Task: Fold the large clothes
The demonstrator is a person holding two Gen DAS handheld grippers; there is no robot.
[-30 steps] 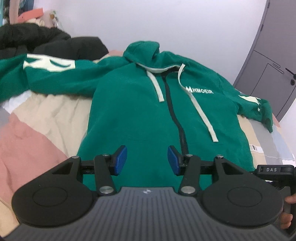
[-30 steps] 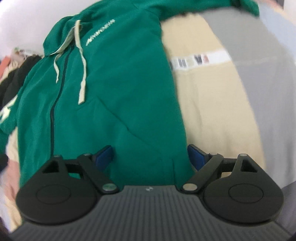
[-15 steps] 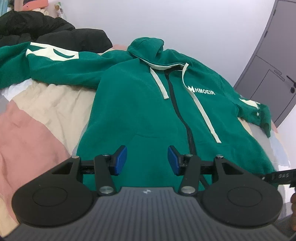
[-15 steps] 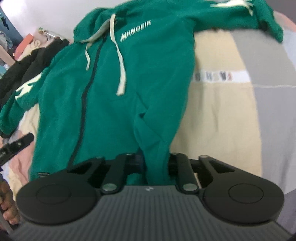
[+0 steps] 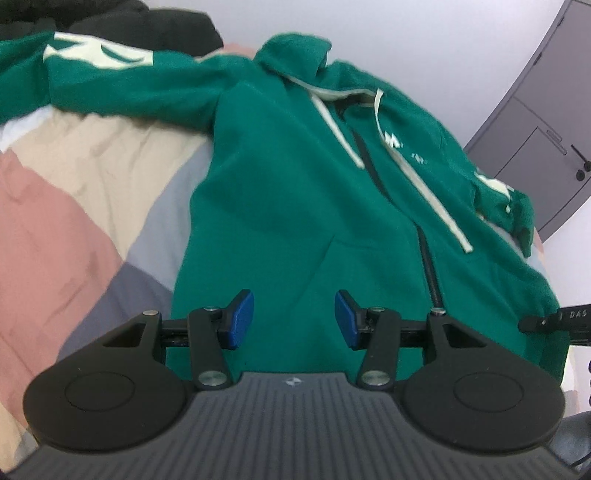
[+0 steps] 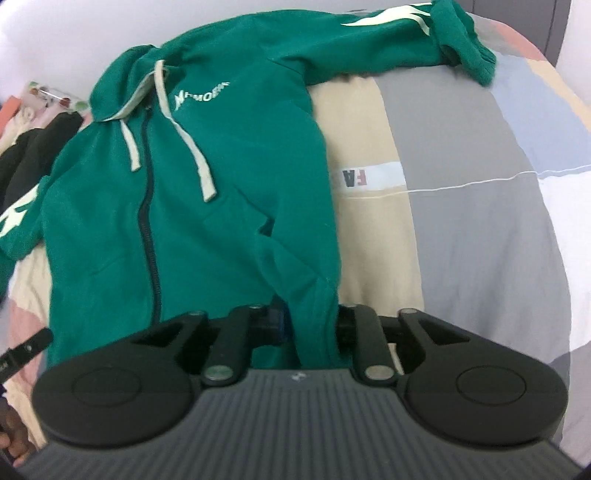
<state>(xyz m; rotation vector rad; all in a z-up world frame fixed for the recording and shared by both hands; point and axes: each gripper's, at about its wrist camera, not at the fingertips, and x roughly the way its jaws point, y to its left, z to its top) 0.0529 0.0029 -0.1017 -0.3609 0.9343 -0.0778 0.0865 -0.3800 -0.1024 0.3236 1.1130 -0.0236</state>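
Two grippers: my right gripper (image 6: pixel 309 326) pinches the hoodie (image 6: pixel 207 221) hem, jaws opening slightly; left gripper (image 5: pixel 293 319) open above it; black clothes (image 5: pixel 147 22) behind, pads hidden.

Patchwork bedspread (image 6: pixel 461 229) in beige, grey, pink and white panels with a printed white strip (image 6: pixel 373 178), black garments (image 5: pixel 147 22) piled at the far left, grey door (image 5: pixel 546 122) by a white wall (image 5: pixel 424 44).
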